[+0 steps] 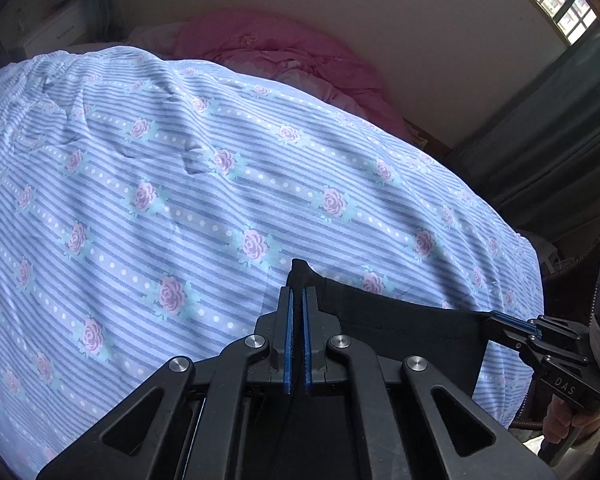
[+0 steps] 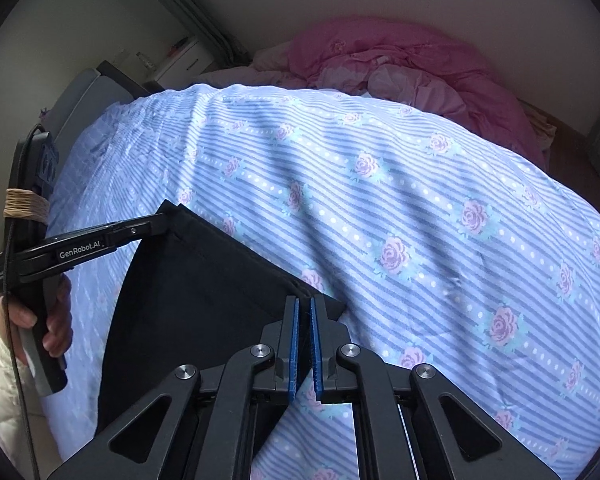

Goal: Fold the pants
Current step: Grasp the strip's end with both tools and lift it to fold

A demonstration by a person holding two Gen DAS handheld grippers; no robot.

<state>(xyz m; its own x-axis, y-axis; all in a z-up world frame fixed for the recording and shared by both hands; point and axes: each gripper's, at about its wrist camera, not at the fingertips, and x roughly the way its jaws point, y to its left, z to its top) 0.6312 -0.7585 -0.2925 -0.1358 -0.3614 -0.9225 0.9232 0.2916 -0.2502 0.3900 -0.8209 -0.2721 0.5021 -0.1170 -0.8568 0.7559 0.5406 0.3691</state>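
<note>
The black pants (image 1: 404,320) hang stretched between my two grippers above the near edge of the bed. My left gripper (image 1: 298,292) is shut on one top corner of the pants. My right gripper (image 2: 304,304) is shut on the other top corner of the pants (image 2: 204,280). In the left wrist view the right gripper (image 1: 496,318) pinches the cloth at the far right. In the right wrist view the left gripper (image 2: 162,220) pinches it at the left. The lower part of the pants is hidden below the grippers.
The bed carries a blue striped sheet with pink roses (image 1: 220,184). A crumpled pink quilt (image 2: 412,68) lies at the far end by the wall. A white cabinet (image 2: 180,60) stands at the far left. A dark curtain (image 1: 560,132) hangs at the right.
</note>
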